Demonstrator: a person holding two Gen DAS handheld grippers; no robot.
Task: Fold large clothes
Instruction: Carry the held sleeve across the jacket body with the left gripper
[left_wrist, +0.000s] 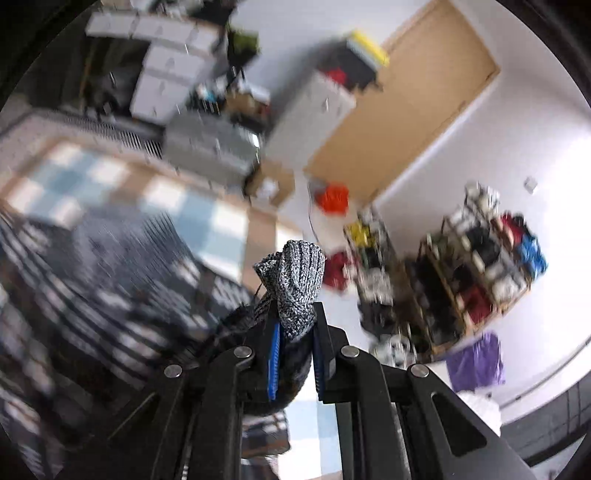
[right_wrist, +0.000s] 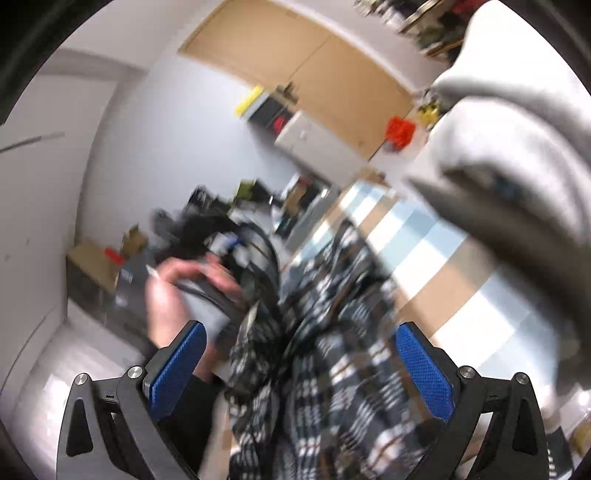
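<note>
The large garment is a black-and-white plaid piece (left_wrist: 92, 295) with a grey knit edge (left_wrist: 295, 273). In the left wrist view my left gripper (left_wrist: 297, 314) is shut on that knit edge, which bunches up above the blue pads. The plaid cloth trails down to the left over the checked table (left_wrist: 207, 221). In the right wrist view my right gripper (right_wrist: 301, 328) is open, its blue pads wide apart, and the plaid garment (right_wrist: 325, 350) hangs in the gap without being pressed. A person's hand (right_wrist: 173, 291) grips a black tool beyond it. Both views are blurred.
A blurred pale grey mass (right_wrist: 517, 147), maybe a sleeve, fills the upper right of the right wrist view. Wooden shelves (left_wrist: 480, 273) with clothes, grey drawer units (left_wrist: 177, 66), a red item (left_wrist: 334, 199) and a purple cloth (left_wrist: 476, 358) stand around the room.
</note>
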